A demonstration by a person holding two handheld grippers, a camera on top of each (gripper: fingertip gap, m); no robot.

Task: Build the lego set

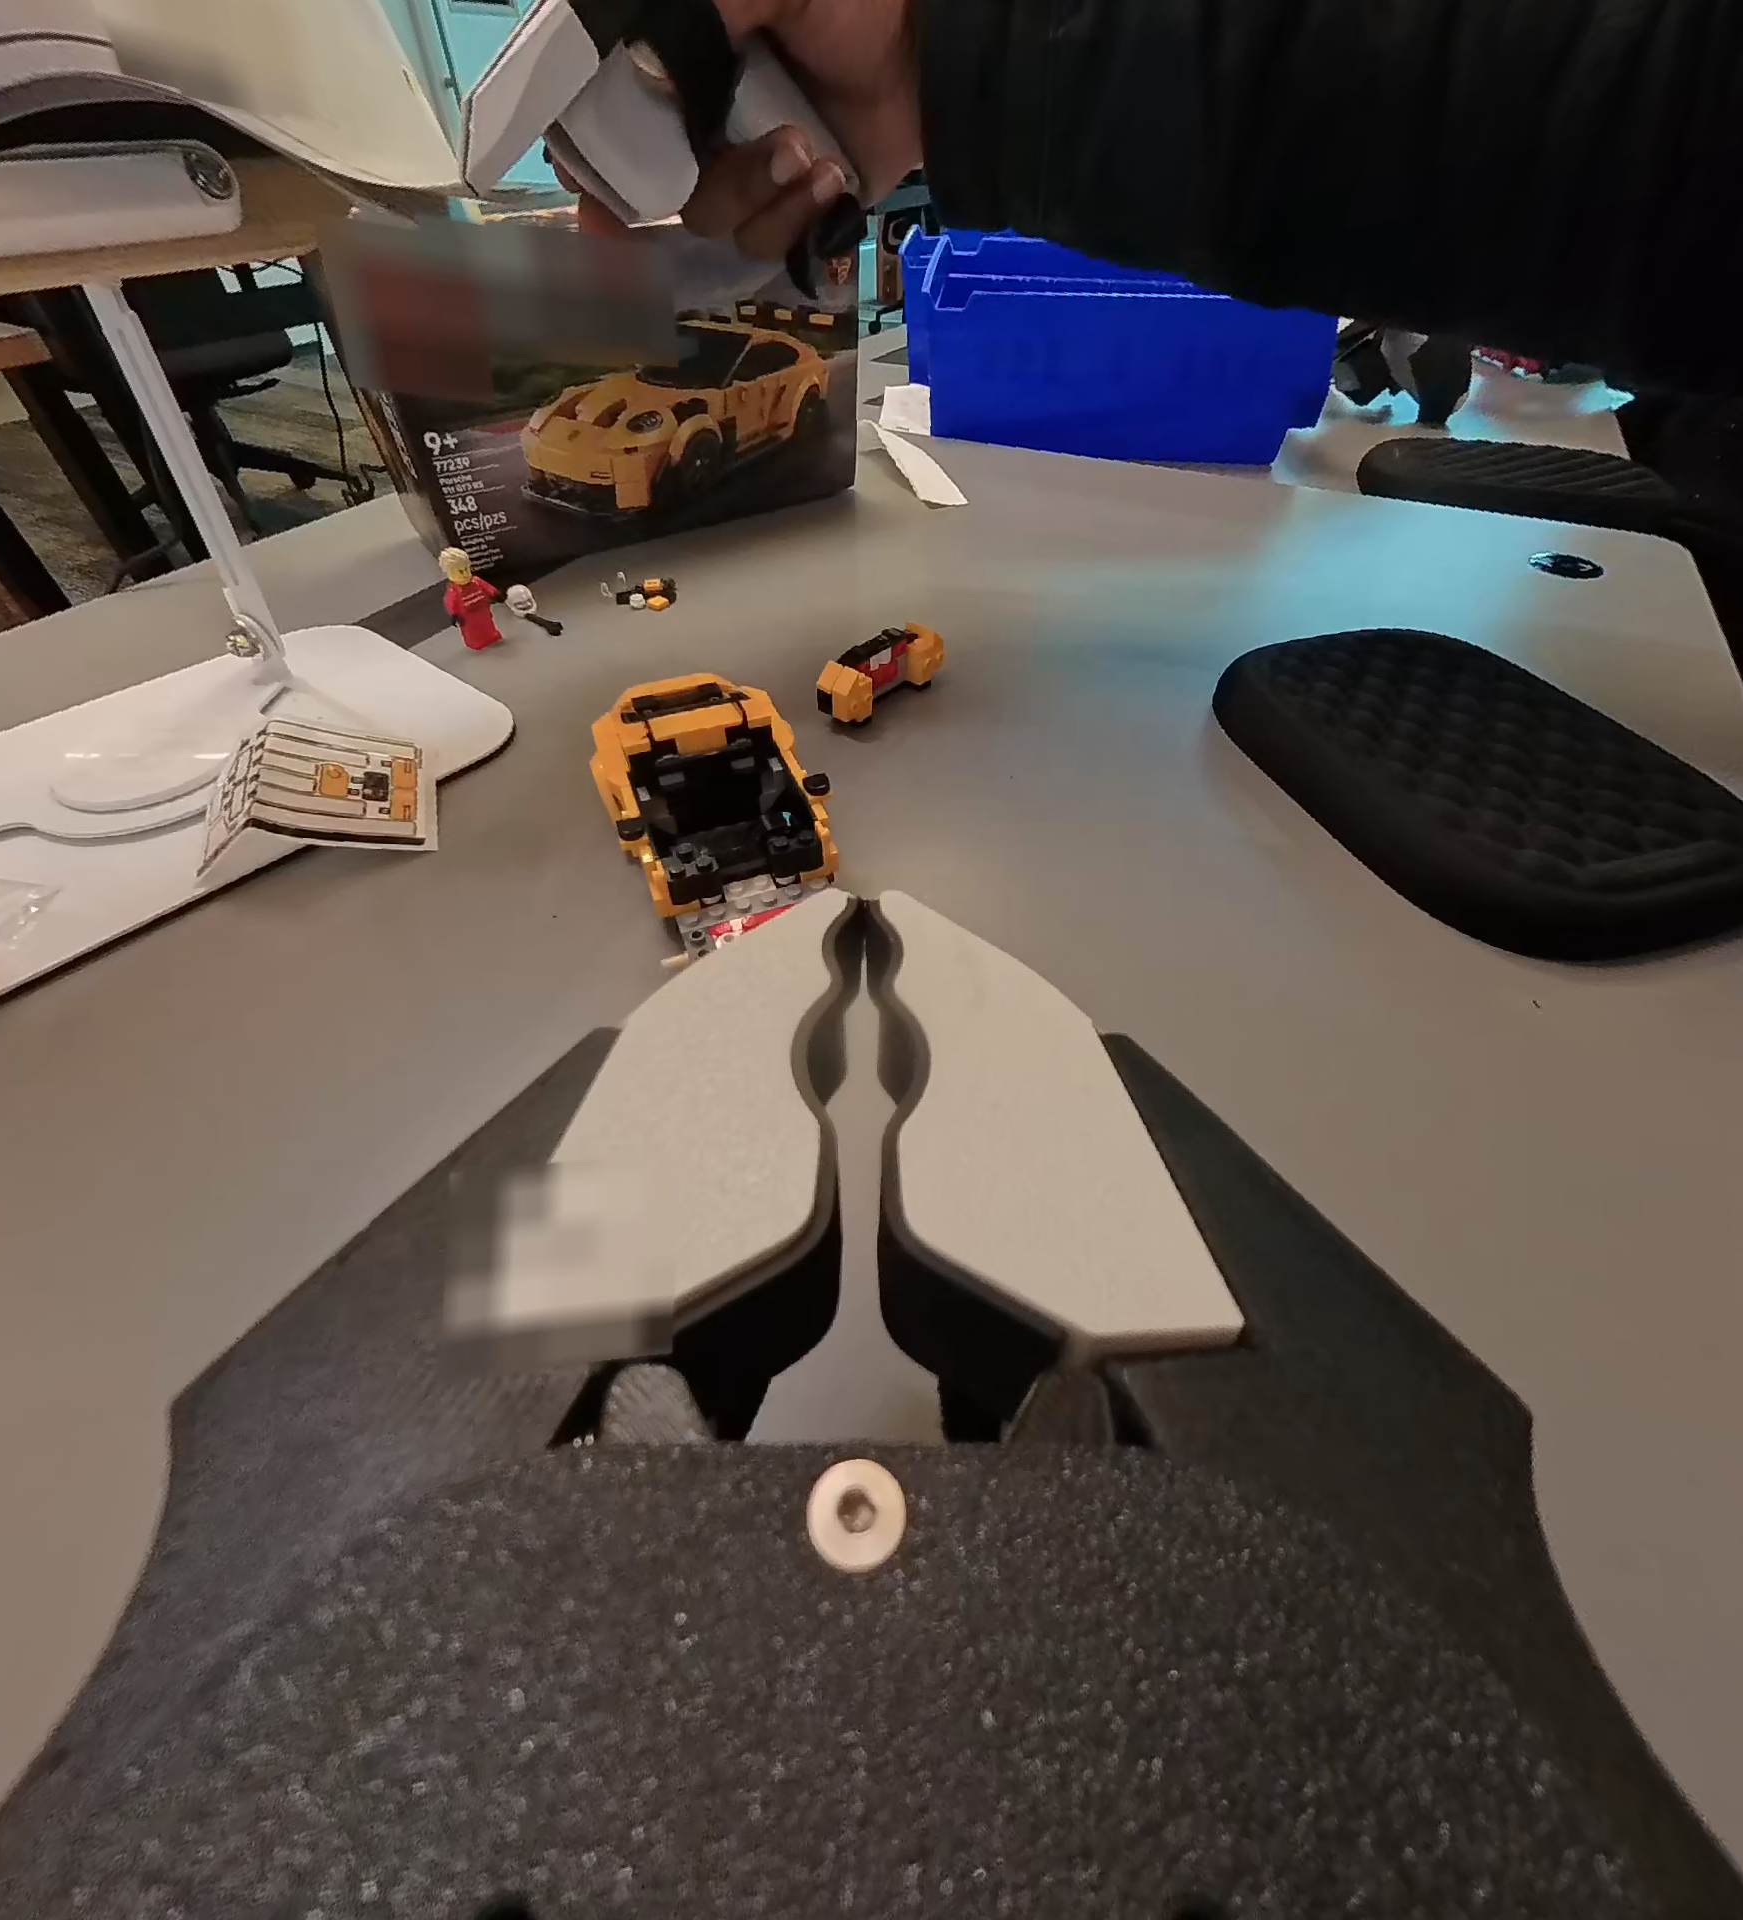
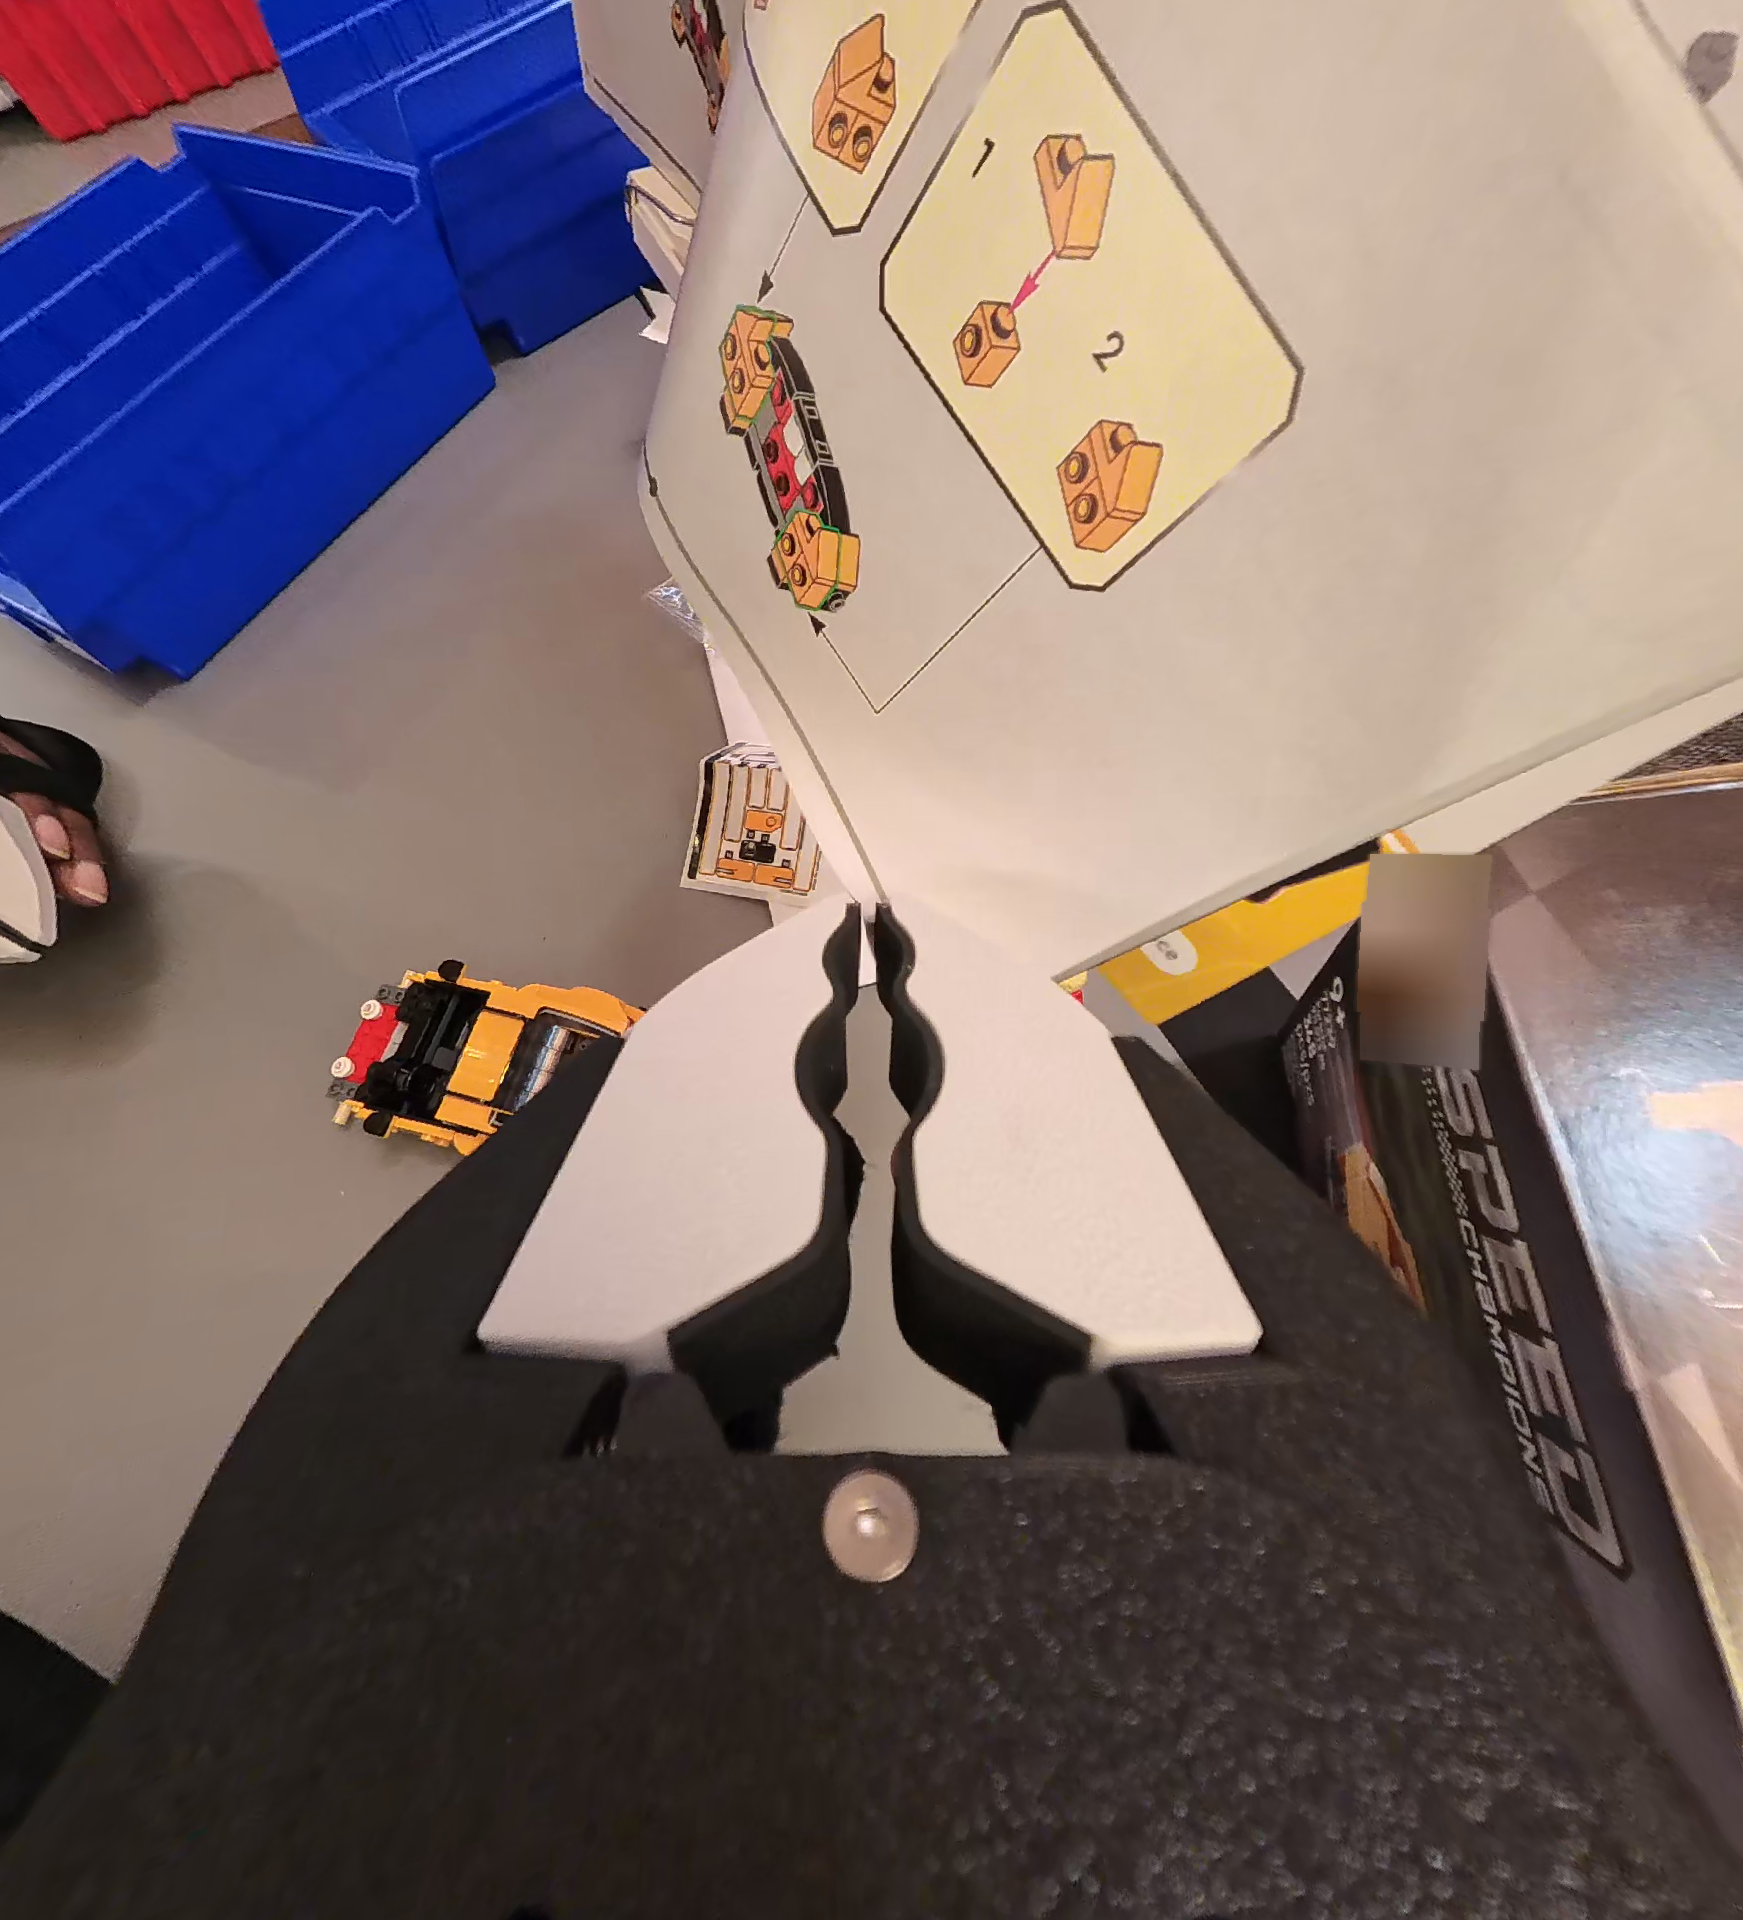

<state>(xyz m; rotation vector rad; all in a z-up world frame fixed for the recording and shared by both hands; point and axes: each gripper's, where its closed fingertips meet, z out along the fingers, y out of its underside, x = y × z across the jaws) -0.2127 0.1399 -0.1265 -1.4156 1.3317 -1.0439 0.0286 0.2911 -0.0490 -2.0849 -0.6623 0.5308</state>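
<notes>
Car [image 1: 706, 790] sits half-built on the worktop [image 1: 1106, 1039]; right tool [image 2: 868, 914] pinches the manual page [image 2: 1262, 623], left tool [image 1: 862, 904] is closed, empty. Likely checking instructions; next, fit the bumper [image 1: 882, 670].

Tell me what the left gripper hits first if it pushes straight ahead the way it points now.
The left gripper, jaws shut, points at the near end of the yellow toy car on the grey table. That end, with red and grey bricks showing, would likely be met first; whether they already touch is unclear.
</notes>
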